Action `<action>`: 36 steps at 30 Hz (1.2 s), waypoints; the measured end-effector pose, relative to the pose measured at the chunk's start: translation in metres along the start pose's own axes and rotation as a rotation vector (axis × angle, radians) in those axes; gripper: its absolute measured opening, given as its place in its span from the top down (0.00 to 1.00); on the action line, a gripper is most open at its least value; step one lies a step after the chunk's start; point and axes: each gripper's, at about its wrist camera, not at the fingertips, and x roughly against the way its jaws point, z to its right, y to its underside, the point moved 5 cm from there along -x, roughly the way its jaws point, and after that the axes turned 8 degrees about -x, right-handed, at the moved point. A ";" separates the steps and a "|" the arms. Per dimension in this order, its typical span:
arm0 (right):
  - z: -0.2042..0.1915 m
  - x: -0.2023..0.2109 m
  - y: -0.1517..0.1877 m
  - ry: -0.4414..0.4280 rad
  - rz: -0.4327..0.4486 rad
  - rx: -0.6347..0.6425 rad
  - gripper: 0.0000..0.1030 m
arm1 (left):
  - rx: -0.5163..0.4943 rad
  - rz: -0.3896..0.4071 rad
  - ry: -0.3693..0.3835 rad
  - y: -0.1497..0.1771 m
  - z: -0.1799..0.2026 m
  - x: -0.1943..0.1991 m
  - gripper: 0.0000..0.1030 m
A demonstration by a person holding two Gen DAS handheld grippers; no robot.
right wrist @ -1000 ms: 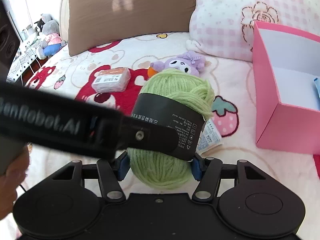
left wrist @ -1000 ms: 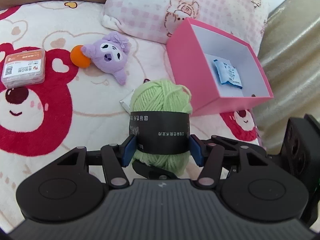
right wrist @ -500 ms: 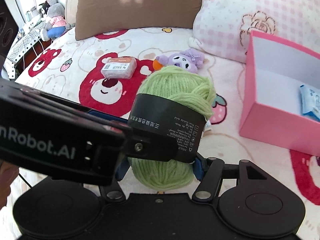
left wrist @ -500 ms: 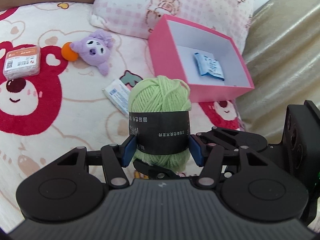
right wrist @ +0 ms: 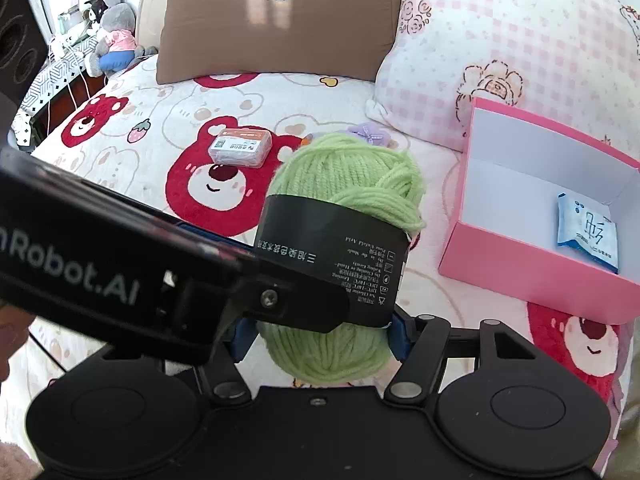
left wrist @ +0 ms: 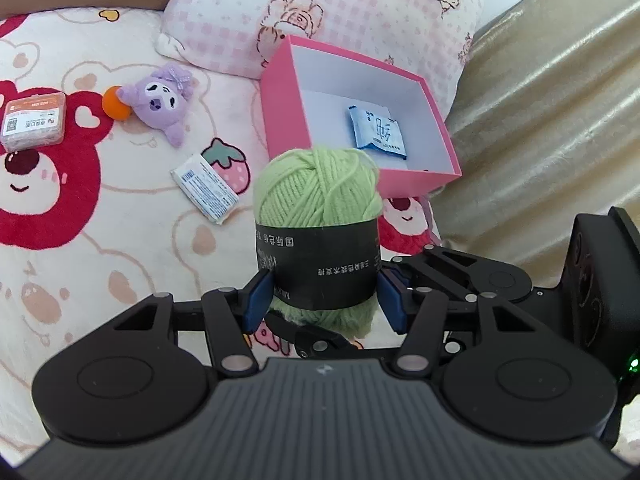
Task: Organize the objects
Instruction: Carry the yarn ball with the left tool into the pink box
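Note:
A ball of light green yarn [left wrist: 316,188] with a black paper band hangs above the bed, gripped from two sides. My left gripper [left wrist: 324,300] is shut on its banded middle, blue pads pressed against the band. My right gripper [right wrist: 320,336] is shut on the yarn ball [right wrist: 344,172] lower down, and the left gripper's black body [right wrist: 100,272] crosses that view from the left. Beyond the yarn stands an open pink box [left wrist: 280,120], white inside, holding a blue packet [left wrist: 378,132]. In the right wrist view the pink box [right wrist: 520,276] sits at the right.
On the bear-print bedspread lie a purple plush toy [left wrist: 160,100], an orange ball [left wrist: 114,103], a clear case with an orange label [left wrist: 34,126] and a small white packet [left wrist: 204,188]. A pink checked pillow [left wrist: 320,12] and brown pillow [right wrist: 276,20] line the back. Gold fabric [left wrist: 540,120] borders the right.
Both grippers have risen with the yarn ball held between them, so the bed and its objects look smaller. The white packet, hidden behind the yarn before, is in full view.

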 end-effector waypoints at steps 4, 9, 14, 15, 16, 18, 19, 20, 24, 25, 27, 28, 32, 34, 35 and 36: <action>0.005 0.007 0.000 0.009 0.011 0.013 0.33 | -0.018 -0.026 0.012 -0.006 0.009 -0.002 0.47; 0.016 0.017 -0.004 0.036 0.051 0.028 0.33 | -0.013 -0.044 0.023 -0.015 0.022 -0.009 0.47; 0.027 0.024 -0.007 0.043 0.113 -0.008 0.33 | -0.040 -0.024 0.014 -0.027 0.036 -0.013 0.47; 0.030 0.025 -0.008 0.042 0.118 -0.010 0.33 | -0.044 -0.024 0.016 -0.029 0.038 -0.014 0.47; 0.032 0.026 -0.009 0.039 0.121 -0.012 0.33 | -0.045 -0.024 0.019 -0.031 0.040 -0.014 0.47; 0.037 0.029 -0.011 0.040 0.132 -0.018 0.33 | -0.056 -0.022 0.027 -0.036 0.044 -0.016 0.47; 0.040 0.031 -0.011 0.044 0.137 -0.018 0.33 | -0.059 -0.023 0.034 -0.040 0.047 -0.018 0.47; 0.043 0.032 -0.013 0.052 0.144 -0.016 0.33 | -0.068 -0.023 0.039 -0.043 0.050 -0.020 0.47; 0.061 0.034 -0.020 0.073 0.162 -0.005 0.33 | -0.112 -0.008 0.046 -0.053 0.062 -0.033 0.47; 0.067 0.035 -0.022 0.066 0.163 -0.019 0.34 | -0.114 -0.005 0.049 -0.057 0.064 -0.035 0.47; 0.080 0.037 -0.027 0.072 0.176 -0.039 0.35 | -0.112 0.012 0.071 -0.065 0.069 -0.041 0.47; 0.084 0.039 -0.030 0.082 0.185 -0.039 0.35 | -0.102 0.020 0.083 -0.070 0.070 -0.043 0.48; 0.099 0.040 -0.040 0.100 0.207 -0.030 0.36 | -0.107 0.043 0.097 -0.084 0.078 -0.053 0.49; 0.106 0.037 -0.045 0.102 0.214 -0.024 0.36 | -0.121 0.038 0.088 -0.091 0.082 -0.057 0.49; 0.109 0.036 -0.048 0.104 0.221 -0.018 0.36 | -0.122 0.038 0.086 -0.096 0.083 -0.060 0.49; 0.112 0.036 -0.051 0.104 0.227 -0.008 0.36 | -0.124 0.037 0.086 -0.101 0.084 -0.062 0.49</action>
